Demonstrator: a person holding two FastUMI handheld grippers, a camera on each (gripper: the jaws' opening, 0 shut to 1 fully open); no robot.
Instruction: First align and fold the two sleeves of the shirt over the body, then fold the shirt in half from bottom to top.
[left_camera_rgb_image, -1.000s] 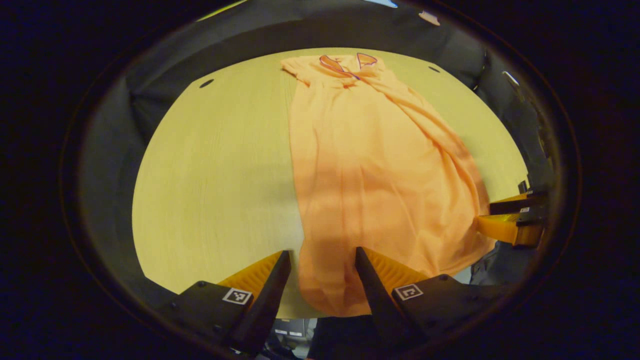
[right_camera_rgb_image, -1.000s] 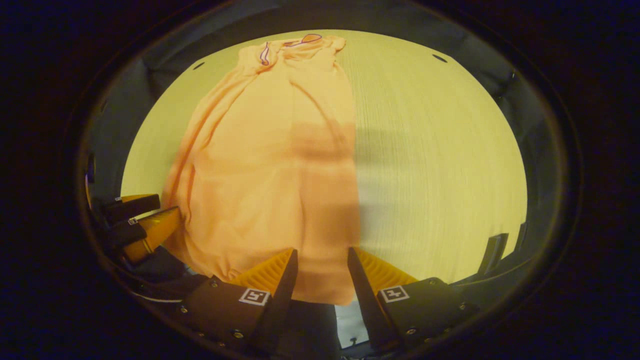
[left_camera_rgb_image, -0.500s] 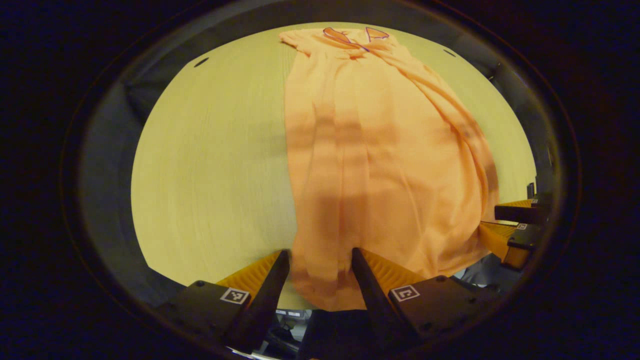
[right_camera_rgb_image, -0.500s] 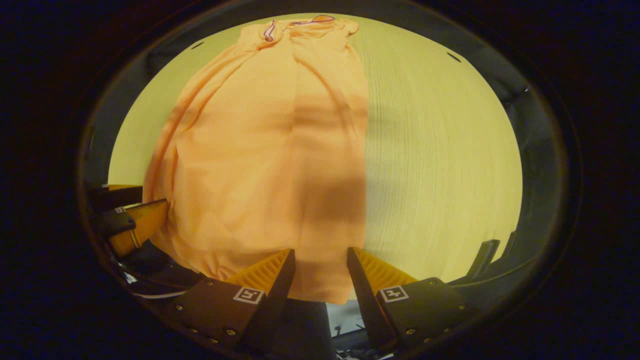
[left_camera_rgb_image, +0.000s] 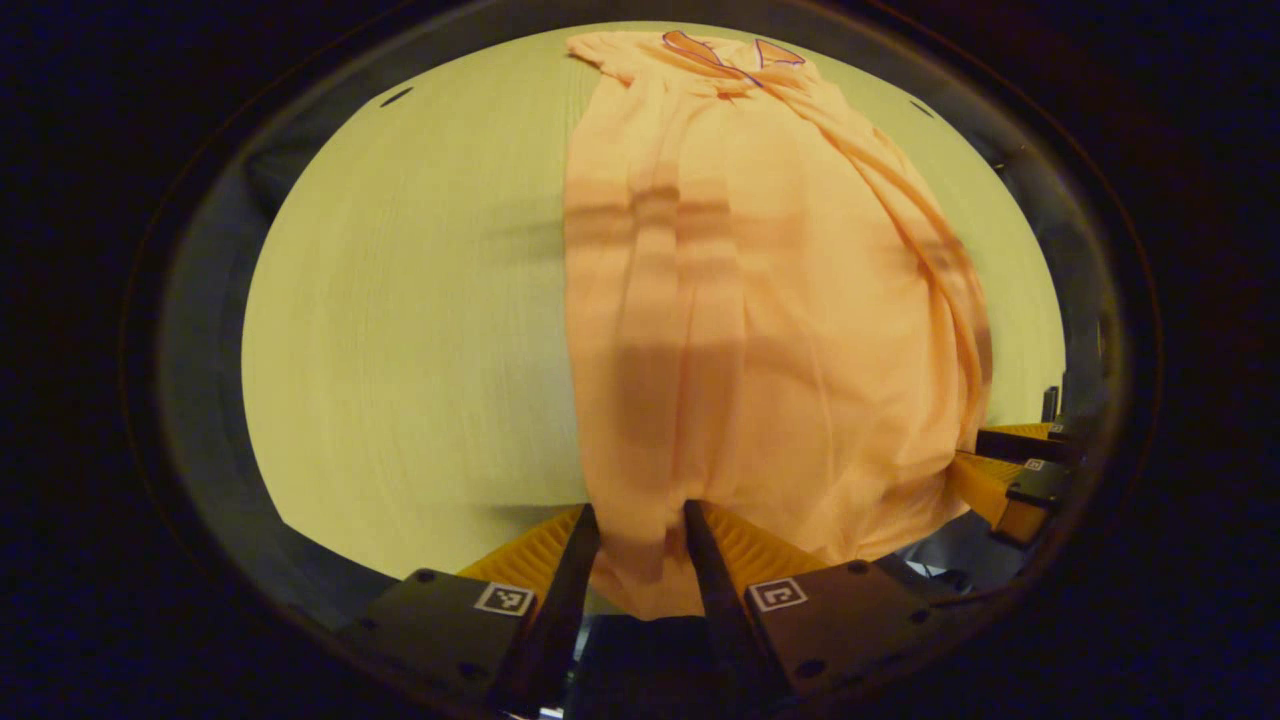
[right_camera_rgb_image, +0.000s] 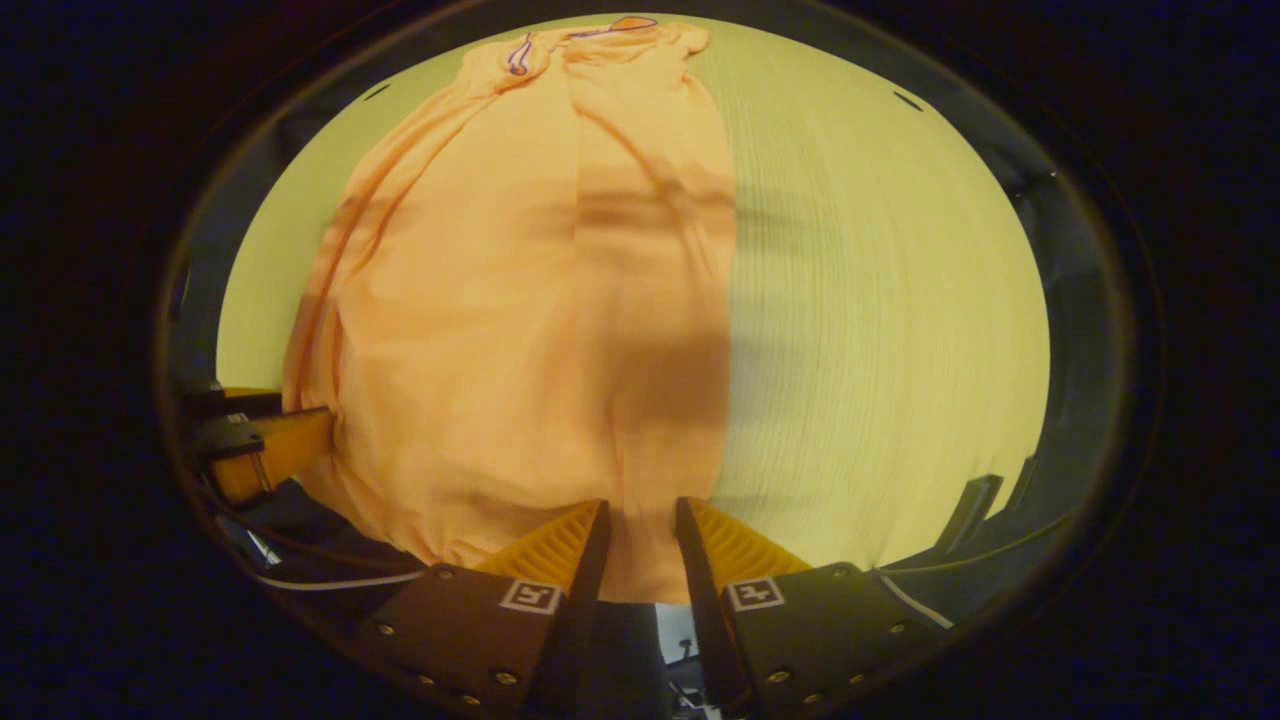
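Two grippers straddle the hem of a thin orange fabric shirt (left_camera_rgb_image: 740, 300) stretched ahead across the pale wooden table (left_camera_rgb_image: 400, 330) — left gripper (left_camera_rgb_image: 640, 515) and right gripper (right_camera_rgb_image: 640, 510) narrowed around cloth, grip unconfirmed. Soft, light, likely to sag — best held at hem corners.

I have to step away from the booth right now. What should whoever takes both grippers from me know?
Left gripper: fingers narrowed around the shirt's bottom hem; firm pinch uncertain.
Right gripper: same, at the other hem corner.
Shirt: lies lengthwise on the table, collar at the far end, hem hanging over the near edge.
Done: sleeves look folded in; the body is a narrow strip.
Left: confirm both grips, carry the hem up to the collar.
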